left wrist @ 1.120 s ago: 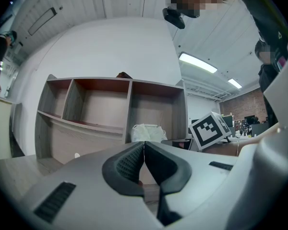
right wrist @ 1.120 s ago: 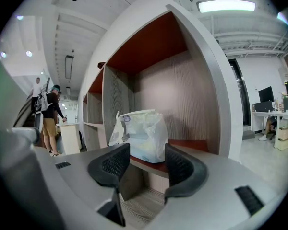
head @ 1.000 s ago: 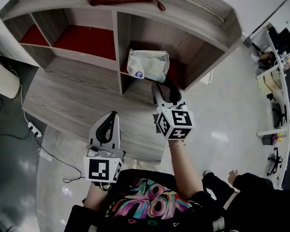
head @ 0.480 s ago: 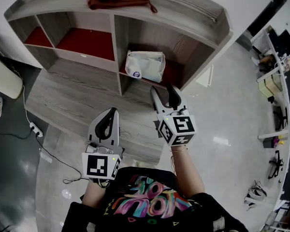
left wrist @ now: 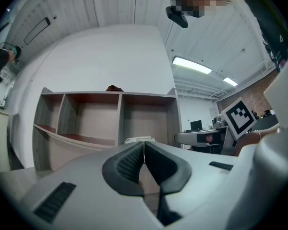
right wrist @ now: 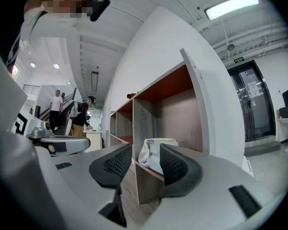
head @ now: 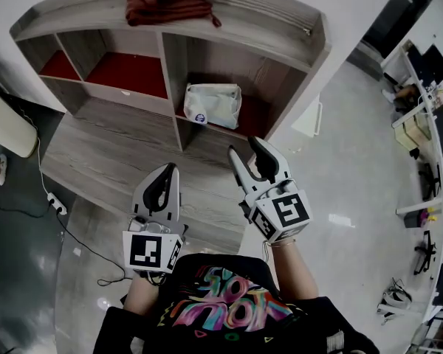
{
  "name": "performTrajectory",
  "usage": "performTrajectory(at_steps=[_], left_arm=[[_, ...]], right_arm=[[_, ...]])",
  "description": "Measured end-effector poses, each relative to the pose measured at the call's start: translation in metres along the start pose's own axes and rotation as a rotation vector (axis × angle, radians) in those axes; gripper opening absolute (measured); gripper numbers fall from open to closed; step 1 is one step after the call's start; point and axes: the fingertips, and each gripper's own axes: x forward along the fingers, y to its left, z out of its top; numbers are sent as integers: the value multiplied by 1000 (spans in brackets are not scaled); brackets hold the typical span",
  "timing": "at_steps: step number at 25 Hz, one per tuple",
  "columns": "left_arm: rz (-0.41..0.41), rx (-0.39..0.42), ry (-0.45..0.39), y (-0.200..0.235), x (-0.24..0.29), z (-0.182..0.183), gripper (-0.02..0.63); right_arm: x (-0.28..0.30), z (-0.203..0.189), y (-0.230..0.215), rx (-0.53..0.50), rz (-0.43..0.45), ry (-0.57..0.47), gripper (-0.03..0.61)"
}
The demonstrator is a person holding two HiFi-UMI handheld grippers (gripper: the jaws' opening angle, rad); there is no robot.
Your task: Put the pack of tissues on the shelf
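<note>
The white pack of tissues [head: 213,104] lies in the right compartment of the wooden shelf [head: 171,72], on its red floor. My right gripper [head: 245,147] hangs in front of and below that compartment, well apart from the pack. It is open, its jaws have just been closing a little, and nothing is between them. In the right gripper view the pack [right wrist: 151,152] shows far off past the right gripper [right wrist: 146,164]. My left gripper [head: 167,171] is shut and empty over the low wooden platform [head: 103,142]; its jaws meet in the left gripper view [left wrist: 144,150], and the pack [left wrist: 139,139] peeks above them.
A dark red cloth [head: 166,2] lies on the shelf's top. The left and middle compartments hold nothing. A cable and power strip [head: 53,199] lie on the floor at the left. Desks [head: 428,87] stand at the far right. People [right wrist: 80,120] stand in the background.
My right gripper has drawn back from the shelf's right compartment towards the person and a little to the right. The pack of tissues stays in the compartment. My left gripper has barely shifted.
</note>
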Motion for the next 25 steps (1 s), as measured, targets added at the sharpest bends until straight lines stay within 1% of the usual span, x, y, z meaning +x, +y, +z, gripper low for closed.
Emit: performTrajectory(at_steps=[2,4,7,9,11,14,16,20,25], left_arm=[[-2,2,-3,-3,1,3,25],[-5,7,-6,-5,1,5,25],[-9,13,-6,-9,-1,6,25],[-12,15,-4,-10,-3,5,25],[-16,16,-1,-10,-4,5,25],[-21,16,4,-11,-7,3,25],[-22,15,8,-10,-9,2,25],[-20,2,18,-8,-13,-4,25],[-27,-4,32,-9,-17,-11,25]], right_arm=[[-7,6,4,-21,22,-8,192],[-14,9,9,-45,46,-8,166],[-26,5,15,-56,71,-7,132],[-32,0,18,-62,78,2,124],[-37,-4,20,-68,80,2,101],[-45,-2,22,-51,74,-20,90],[-52,-4,22,-55,68,-17,78],[-62,1,25,-69,52,-52,51],[-75,-1,23,-72,22,-50,17]])
